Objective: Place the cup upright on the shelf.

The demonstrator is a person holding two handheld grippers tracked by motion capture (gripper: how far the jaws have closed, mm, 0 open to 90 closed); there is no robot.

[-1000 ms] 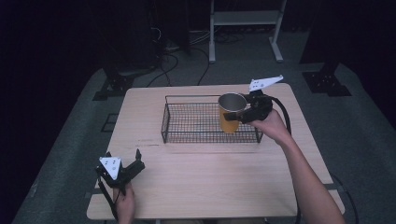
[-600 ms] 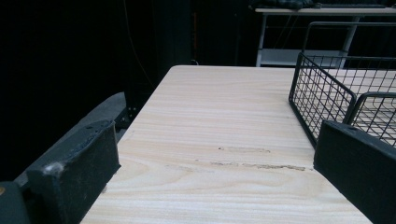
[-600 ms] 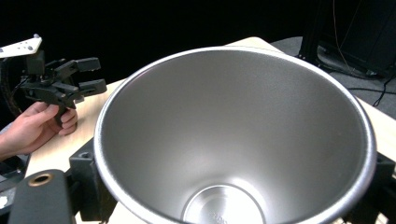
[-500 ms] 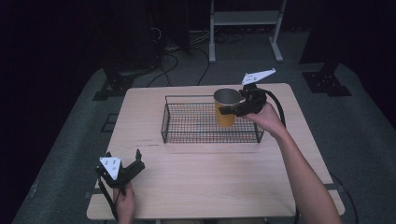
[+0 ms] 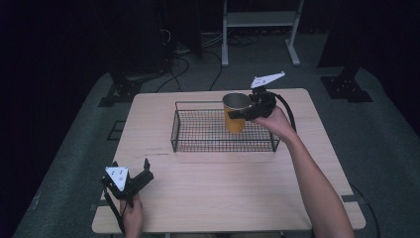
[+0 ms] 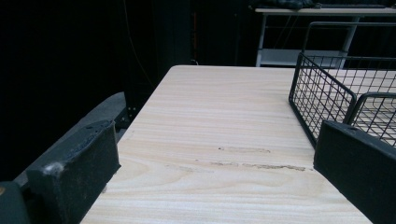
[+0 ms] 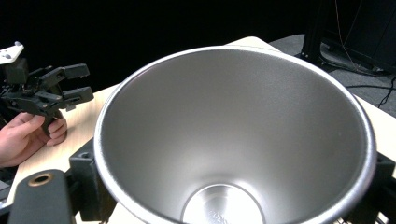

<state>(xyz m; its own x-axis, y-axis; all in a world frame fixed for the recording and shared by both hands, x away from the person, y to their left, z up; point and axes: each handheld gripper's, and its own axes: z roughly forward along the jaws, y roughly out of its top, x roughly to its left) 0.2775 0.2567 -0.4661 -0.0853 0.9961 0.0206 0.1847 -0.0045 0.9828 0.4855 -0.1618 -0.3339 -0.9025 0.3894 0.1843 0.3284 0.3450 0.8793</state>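
The right gripper [image 5: 243, 112] clamps a yellow steel tumbler [image 5: 235, 113] above the wire basket [image 5: 198, 133], probably for unloading; at seven o'clock the left gripper [image 5: 132, 179] rests wide open.

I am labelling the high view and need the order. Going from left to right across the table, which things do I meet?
left gripper → wire basket → yellow cup → right gripper, closed on the cup

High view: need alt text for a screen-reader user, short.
A person's right gripper holds a yellow metal cup raised over the right part of a black wire basket on a wooden table. The left gripper rests open at the table's near left corner, holding nothing.
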